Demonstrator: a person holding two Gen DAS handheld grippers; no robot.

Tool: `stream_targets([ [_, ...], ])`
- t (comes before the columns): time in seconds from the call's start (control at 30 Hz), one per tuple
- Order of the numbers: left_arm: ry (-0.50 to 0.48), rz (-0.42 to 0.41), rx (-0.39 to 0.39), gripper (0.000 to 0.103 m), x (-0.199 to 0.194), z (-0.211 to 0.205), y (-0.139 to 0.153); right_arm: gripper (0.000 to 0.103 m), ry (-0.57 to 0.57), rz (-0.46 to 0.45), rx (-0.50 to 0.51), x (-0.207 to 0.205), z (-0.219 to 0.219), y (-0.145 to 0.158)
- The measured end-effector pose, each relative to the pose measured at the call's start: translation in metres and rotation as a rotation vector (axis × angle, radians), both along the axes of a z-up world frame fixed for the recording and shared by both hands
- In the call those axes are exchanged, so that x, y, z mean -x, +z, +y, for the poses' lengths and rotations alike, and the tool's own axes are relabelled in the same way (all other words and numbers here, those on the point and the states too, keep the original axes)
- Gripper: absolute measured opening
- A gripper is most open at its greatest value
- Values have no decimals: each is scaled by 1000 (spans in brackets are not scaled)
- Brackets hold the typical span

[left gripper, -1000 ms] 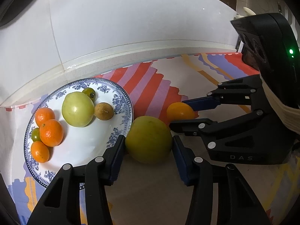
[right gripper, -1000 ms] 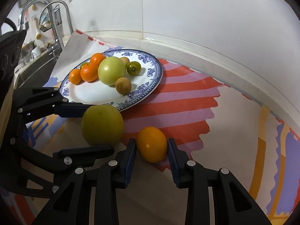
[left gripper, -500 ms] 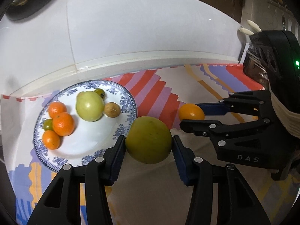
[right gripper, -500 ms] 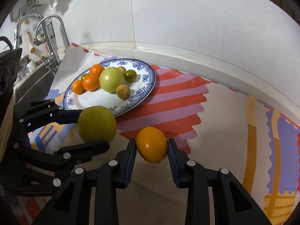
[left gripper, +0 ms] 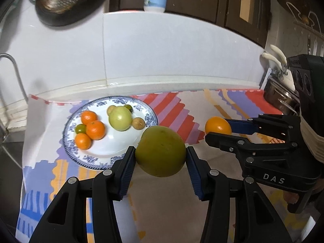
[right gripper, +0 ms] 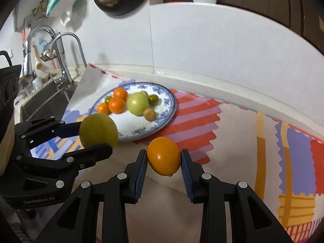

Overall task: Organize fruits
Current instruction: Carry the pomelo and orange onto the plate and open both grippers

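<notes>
Now both fruits are lifted off the worktop [left gripper: 166,212], with the plate [left gripper: 95,162] close ahead.

My left gripper [left gripper: 161,169] has its jaws pinching the big green fruit [left gripper: 160,150] at its widest part, and my right gripper [right gripper: 163,167] has its jaws pinching the orange [right gripper: 163,156] the same way. I judge the round skins the main risk: either fruit could roll out of a two-sided pinch if I tilt. The plate is already crowded with tangerines [left gripper: 95,129] and a pale green fruit [left gripper: 120,118], so setting mine down carelessly could knock them over the rim. My grippers also sit near each other and might collide.
</notes>
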State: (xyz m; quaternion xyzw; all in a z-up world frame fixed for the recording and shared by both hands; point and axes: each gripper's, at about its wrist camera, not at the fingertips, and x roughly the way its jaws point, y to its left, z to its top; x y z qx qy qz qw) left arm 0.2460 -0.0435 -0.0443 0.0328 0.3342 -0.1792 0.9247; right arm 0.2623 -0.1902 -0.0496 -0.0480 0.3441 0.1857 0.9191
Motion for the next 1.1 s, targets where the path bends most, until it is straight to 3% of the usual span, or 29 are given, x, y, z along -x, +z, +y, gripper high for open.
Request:
stream_targets([
  [0.57, 75, -116, 37, 49, 46, 32, 45, 34, 0, -130, -64, 49, 23, 48],
  [1.1, 116, -150, 15, 49, 32, 61, 58, 34, 35, -171, -82, 39, 57, 65],
])
